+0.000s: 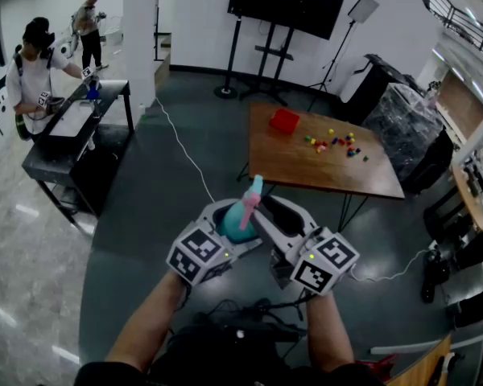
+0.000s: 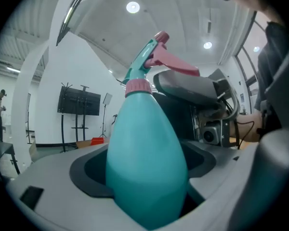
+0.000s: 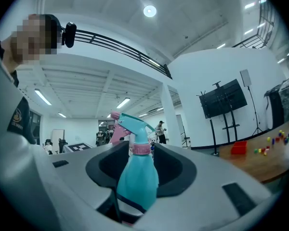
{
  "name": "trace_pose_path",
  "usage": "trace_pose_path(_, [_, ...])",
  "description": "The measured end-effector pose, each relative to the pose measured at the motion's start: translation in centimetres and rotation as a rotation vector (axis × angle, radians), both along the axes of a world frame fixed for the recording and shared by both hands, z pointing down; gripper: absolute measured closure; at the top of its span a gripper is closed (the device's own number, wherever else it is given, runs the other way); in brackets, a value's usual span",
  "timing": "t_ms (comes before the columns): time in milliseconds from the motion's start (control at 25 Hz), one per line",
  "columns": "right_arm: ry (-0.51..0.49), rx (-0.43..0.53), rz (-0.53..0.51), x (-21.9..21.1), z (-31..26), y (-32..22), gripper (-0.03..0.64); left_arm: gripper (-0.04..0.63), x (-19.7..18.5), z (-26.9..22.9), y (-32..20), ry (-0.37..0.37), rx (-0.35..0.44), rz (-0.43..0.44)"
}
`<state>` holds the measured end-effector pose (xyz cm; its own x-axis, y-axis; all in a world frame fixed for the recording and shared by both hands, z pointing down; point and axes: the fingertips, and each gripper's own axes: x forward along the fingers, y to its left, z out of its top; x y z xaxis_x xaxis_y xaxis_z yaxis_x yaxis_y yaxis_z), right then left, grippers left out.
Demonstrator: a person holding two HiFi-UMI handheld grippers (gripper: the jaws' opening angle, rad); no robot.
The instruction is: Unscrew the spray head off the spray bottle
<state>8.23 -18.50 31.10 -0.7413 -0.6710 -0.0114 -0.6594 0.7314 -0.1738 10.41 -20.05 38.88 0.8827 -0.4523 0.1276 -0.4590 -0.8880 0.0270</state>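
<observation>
Close before the person, both forearms reach forward and the two grippers meet at one thing. The left gripper is closed on the belly of the teal pear-shaped plastic spray bottle; the body fills the whole gap between its jaws. The right gripper comes from the opposite side. Its jaws are spread wide, and the bottle only stands in the hollow between them, with free space on both sides of the neck.

The bottle's long axis is nearly upright, leaning a little, so the teal and pink plastic spray head rises above both grippers. I judge that the right gripper is the one free to take the head. For that it must go higher, up to the pink collar ring.

The bottom of the bottle is hidden under the jaws, and the thread under the collar does not show. Whether the head is already loose I cannot tell.

Farther away stands a brown wooden table with a red box.
</observation>
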Motion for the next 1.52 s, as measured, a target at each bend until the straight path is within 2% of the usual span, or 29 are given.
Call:
trace_pose_path(120, [0.022,0.002,0.027,-0.1,0.2,-0.3,0.476,0.173,0.3,0.3,0.1,-0.031,0.005,-0.012])
trace_pose_path(240, [0.031,0.001,0.002,-0.3,0.3,-0.2,0.479,0.173,0.3,0.5,0.3,-0.035,0.003,0.013])
trace_pose_path(600, [-0.015,-0.009,-0.284,-0.3,-0.3,2.1,0.482,0.173,0.8,-0.4,3.8,0.011,-0.007,0.284])
trace_pose_path(880, [-0.006,0.002,-0.471,-0.2,-0.5,3.4,0.482,0.173,1.1,-0.8,5.9,0.024,-0.006,0.433])
trace_pose_path(1000, [-0.028,0.011,-0.496,-0.3,-0.7,3.5,0.48,0.173,1.1,-1.3,6.1,0.054,-0.005,0.456])
trace_pose_path(1120, [-0.035,0.026,-0.427,-0.2,-0.8,2.8,0.468,0.173,0.8,-1.8,5.2,0.106,0.005,0.406])
trace_pose_path(1240, [-0.006,0.046,-0.316,1.0,-0.9,1.3,0.449,0.173,0.2,-2.3,3.1,0.133,0.031,0.28])
trace_pose_path(1400, [-0.009,0.079,-0.192,2.4,-1.9,0.0,0.451,0.173,-1.3,-1.9,-0.3,0.089,0.044,0.087])
trace_pose_path(1520, [0.0,0.106,-0.163,2.0,-2.4,0.3,0.47,0.173,-2.1,-1.2,-2.2,0.062,0.035,-0.028])
